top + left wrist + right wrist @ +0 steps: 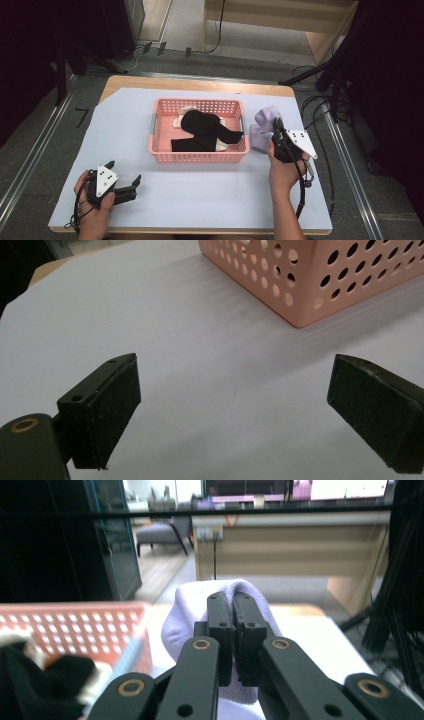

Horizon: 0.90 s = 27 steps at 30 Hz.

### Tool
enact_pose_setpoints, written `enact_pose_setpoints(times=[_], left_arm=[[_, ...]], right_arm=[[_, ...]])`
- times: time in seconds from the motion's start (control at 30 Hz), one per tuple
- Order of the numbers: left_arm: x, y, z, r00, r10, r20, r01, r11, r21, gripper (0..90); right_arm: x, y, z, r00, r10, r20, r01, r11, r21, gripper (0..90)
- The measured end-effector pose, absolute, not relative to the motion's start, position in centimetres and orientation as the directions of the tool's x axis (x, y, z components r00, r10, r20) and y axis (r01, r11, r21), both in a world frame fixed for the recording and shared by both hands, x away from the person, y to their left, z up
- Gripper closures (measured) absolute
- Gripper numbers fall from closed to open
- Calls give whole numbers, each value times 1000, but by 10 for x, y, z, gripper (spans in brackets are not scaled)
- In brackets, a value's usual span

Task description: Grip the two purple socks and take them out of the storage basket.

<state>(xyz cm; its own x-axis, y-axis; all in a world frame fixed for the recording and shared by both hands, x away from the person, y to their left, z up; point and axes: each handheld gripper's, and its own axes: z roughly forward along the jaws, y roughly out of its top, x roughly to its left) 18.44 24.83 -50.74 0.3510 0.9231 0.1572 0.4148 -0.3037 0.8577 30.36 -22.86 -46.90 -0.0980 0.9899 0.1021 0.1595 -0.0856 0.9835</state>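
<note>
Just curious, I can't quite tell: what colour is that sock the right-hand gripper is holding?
Pale lilac. The sock shows best in the right gripper view, pinched by the right gripper.

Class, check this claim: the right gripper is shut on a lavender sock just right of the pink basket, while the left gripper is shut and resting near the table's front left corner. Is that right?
One detail is wrong: the left gripper is open, not shut. The left gripper view shows its jaws wide apart over bare table. The rest stands: the right gripper is shut on the lavender sock, just right of the pink basket.
</note>
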Motion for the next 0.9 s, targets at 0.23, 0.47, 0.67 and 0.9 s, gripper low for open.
enact_pose_setpoints(times=[0.23, 0.47, 0.67, 0.9], left_arm=[[184, 248, -507, 350, 924, 154, 414, -300, 860, 77], [184, 248, -507, 351, 923, 157, 413, -303, 859, 77], [184, 248, -508, 348, 924, 158, 412, -302, 860, 77], [184, 247, -507, 346, 924, 163, 414, -307, 857, 77]], right_arm=[[305, -232, -492, -104, 977, 185, 273, -151, 950, 783], [293, -236, -491, -134, 967, 217, 267, -176, 947, 677], [276, -250, -492, -153, 974, 170, 251, -128, 960, 626], [252, -274, -498, -219, 958, 185, 264, -125, 956, 466]])
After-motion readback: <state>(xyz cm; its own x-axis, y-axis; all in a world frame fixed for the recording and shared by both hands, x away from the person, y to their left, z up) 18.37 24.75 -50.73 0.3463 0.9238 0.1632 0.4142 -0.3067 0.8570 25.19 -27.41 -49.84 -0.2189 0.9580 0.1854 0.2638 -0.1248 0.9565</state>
